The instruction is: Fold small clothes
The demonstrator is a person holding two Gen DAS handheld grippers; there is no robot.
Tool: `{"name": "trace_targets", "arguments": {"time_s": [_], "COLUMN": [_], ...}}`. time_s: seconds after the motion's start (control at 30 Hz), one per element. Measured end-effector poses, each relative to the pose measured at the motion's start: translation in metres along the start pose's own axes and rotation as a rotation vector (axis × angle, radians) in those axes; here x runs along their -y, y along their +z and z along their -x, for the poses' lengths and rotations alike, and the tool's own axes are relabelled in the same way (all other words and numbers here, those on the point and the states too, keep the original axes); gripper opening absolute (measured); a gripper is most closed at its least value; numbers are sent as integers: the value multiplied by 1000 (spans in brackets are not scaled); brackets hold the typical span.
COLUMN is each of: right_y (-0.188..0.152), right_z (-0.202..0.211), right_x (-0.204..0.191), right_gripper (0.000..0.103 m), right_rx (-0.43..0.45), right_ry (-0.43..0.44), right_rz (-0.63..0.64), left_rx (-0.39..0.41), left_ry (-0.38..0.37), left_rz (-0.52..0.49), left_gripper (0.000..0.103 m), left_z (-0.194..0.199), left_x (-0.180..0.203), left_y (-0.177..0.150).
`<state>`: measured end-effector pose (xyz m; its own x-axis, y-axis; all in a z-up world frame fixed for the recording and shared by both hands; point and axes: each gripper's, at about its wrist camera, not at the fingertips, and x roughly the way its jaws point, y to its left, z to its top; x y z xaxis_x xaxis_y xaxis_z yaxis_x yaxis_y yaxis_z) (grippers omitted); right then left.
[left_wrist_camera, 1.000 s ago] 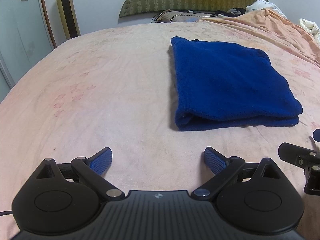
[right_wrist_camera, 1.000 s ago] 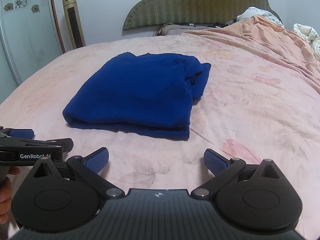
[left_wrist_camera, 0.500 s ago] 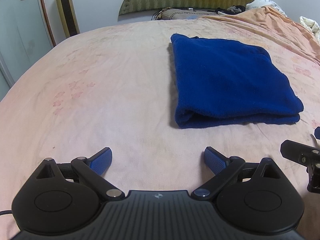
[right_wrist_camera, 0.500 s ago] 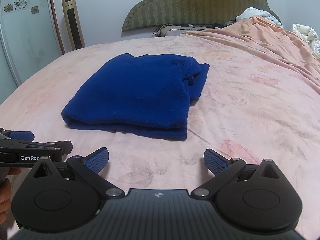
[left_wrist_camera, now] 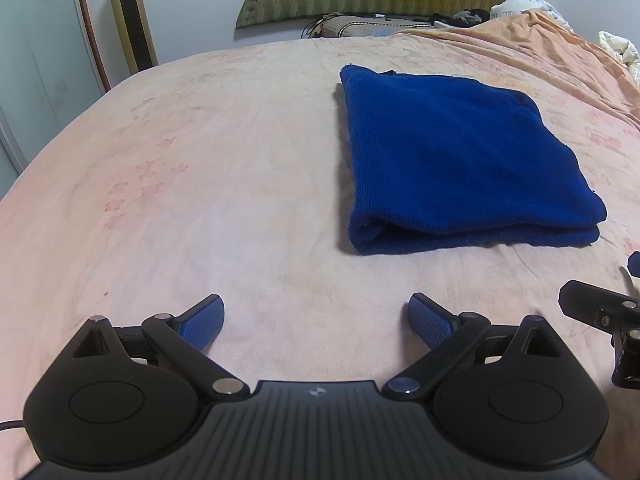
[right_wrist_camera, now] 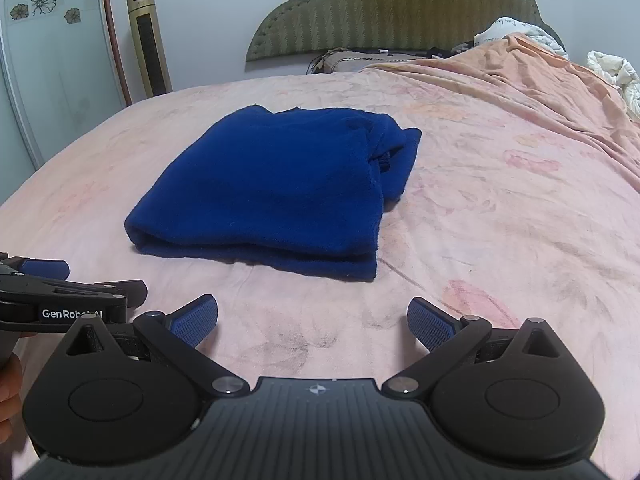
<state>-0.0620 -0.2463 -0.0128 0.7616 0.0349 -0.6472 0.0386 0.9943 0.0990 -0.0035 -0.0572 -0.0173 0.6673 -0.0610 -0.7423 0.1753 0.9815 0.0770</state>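
1. Two grippers, both empty: left gripper (left_wrist_camera: 316, 322) and right gripper (right_wrist_camera: 312, 322) with jaws spread wide, low over the pink bedsheet (left_wrist_camera: 200, 184), gripping nothing. Blue garment (right_wrist_camera: 272, 184) already folded into a thick rectangle, center-left of the right view, center-right of the left view, well apart from both sets of fingertips.
2. Biggest risk imo: pinching only the top layer at the near folded edge (left_wrist_camera: 472, 236). Stack peels open, fold undone.
3. Loose bit sticking out on the right side of the garment (right_wrist_camera: 400, 160), looks like a sleeve or cuff, hard to tell. Easy to drag out of line if one more fold gets attempted without tucking it first.
4. Thick fleecy fabric, probably springy. Could flop back open once let go.
5. Soft wrinkled sheet underneath: scooping too low likely grabs sheet along with cloth and bunches everything.
6. Grippers just beside each other at the frame edges, other one visible at lower left of the right view (right_wrist_camera: 60, 300). Bumping possible if both go for the same corner.
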Motion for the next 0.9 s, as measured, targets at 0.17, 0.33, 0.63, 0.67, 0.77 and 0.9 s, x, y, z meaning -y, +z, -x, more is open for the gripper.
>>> {"name": "trace_targets", "arguments": {"time_s": [0.17, 0.33, 0.63, 0.67, 0.77, 0.9], "right_y": [0, 0, 1, 1, 2, 2], "right_z": [0, 0, 0, 0, 0, 1], "right_x": [0, -1, -1, -1, 0, -1], "right_gripper": [102, 102, 102, 102, 102, 102], "right_rx": [-1, 0, 1, 1, 2, 2], "right_ry": [1, 2, 2, 3, 3, 3], "right_rz": [0, 4, 6, 6, 9, 9], "left_rx": [-4, -4, -3, -3, -5, -7], "left_ry": [0, 0, 4, 4, 1, -2], "left_rz": [-3, -2, -7, -8, -5, -2], "left_gripper": [99, 99, 99, 99, 99, 99], "left_z": [-1, -1, -1, -1, -1, -1], "left_x": [1, 1, 2, 2, 1, 0], "left_y": [0, 0, -1, -1, -1, -1]}}
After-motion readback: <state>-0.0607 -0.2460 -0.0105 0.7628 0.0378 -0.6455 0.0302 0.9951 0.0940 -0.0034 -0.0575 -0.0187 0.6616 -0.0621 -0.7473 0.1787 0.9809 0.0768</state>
